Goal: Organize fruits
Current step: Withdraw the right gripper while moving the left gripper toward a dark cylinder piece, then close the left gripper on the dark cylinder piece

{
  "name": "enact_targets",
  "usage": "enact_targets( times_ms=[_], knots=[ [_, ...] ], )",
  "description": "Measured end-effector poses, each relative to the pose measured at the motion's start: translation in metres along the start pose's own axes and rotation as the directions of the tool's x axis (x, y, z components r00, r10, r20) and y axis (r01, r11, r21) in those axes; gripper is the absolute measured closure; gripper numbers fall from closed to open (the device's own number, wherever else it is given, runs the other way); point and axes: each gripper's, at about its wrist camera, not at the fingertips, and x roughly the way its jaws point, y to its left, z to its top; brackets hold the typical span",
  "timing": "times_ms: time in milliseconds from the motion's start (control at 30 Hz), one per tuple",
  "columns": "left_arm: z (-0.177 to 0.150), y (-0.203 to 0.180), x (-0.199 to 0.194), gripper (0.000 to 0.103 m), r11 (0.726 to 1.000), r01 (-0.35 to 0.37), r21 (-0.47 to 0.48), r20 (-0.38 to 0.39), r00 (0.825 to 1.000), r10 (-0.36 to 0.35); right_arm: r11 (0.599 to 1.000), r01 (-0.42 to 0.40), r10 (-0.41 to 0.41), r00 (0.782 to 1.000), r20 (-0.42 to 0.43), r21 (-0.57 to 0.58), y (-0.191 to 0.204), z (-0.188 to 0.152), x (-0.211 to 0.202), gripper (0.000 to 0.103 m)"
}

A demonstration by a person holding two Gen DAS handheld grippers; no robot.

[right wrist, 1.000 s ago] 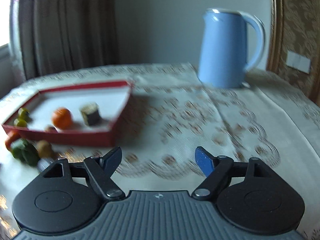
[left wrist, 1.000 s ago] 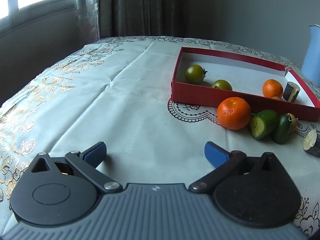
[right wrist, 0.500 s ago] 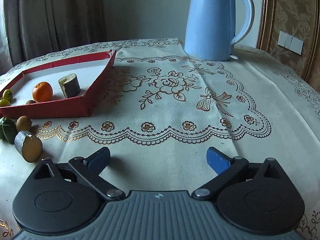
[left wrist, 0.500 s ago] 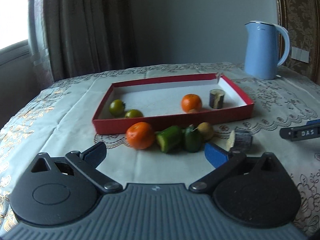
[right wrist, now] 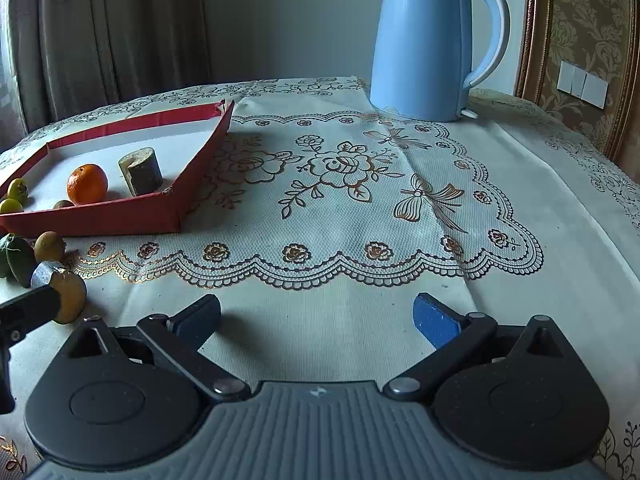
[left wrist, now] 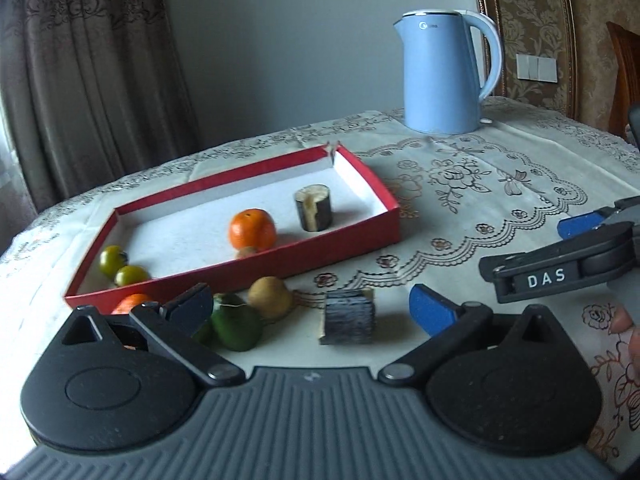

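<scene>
A red tray (left wrist: 240,276) holds an orange (left wrist: 252,229), a dark cut chunk (left wrist: 314,208) and two green tomatoes (left wrist: 113,260). In front of it lie a second orange (left wrist: 130,302), a green piece (left wrist: 236,326), a brown fruit (left wrist: 269,297) and another dark chunk (left wrist: 347,316). My left gripper (left wrist: 312,312) is open, low over the cloth, and that chunk lies between its fingers without touching the pads. My right gripper (right wrist: 316,320) is open over bare cloth, right of the tray (right wrist: 100,224); the chunk (right wrist: 66,292) lies to its left.
A blue kettle (right wrist: 424,40) stands at the back right of the table. A finger of the right gripper (left wrist: 552,272) reaches in from the right edge of the left wrist view. A curtain and a wall close off the far side.
The left gripper has swung right along the table, from bare cloth to the row of fruit before the tray. The right gripper's jaws have spread wider and then held still.
</scene>
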Motion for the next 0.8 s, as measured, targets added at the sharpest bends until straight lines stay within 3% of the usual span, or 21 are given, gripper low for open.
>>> enact_targets(
  times_ms=[33, 200, 267, 333, 533, 800],
  knots=[
    [0.0, 0.0, 0.003, 0.001, 1.0, 0.008, -0.006, -0.007, 1.0, -0.008, 1.0, 0.0, 0.0, 1.0, 0.0, 0.0, 0.0, 0.0, 0.0, 0.0],
    [-0.003, 0.004, 0.018, 0.033, 0.998, 0.049, -0.041, -0.083, 0.995, -0.053, 1.0, 0.0, 0.0, 1.0, 0.0, 0.0, 0.0, 0.0, 0.0, 0.0],
    [-0.005, 0.006, 0.023, 0.056, 0.997, 0.057, -0.057, -0.106, 0.992, -0.063, 1.0, -0.001, 0.001, 1.0, 0.0, 0.0, 0.0, 0.0, 0.0, 0.0],
    [-0.006, 0.01, 0.024, 0.07, 0.991, 0.098, -0.092, -0.108, 0.988, -0.108, 1.0, 0.0, 0.0, 1.0, 0.0, 0.0, 0.0, 0.0, 0.0, 0.0],
    [-0.007, 0.009, 0.019, 0.073, 0.993, 0.09, -0.082, -0.099, 0.99, -0.098, 1.0, 0.0, 0.0, 1.0, 0.0, 0.001, 0.0, 0.0, 0.0, 0.0],
    [0.004, 0.035, 0.0, 0.073, 0.988, 0.061, -0.14, -0.026, 0.998, -0.065, 1.0, 0.0, 0.0, 1.0, 0.0, 0.001, 0.0, 0.0, 0.0, 0.0]
  ],
)
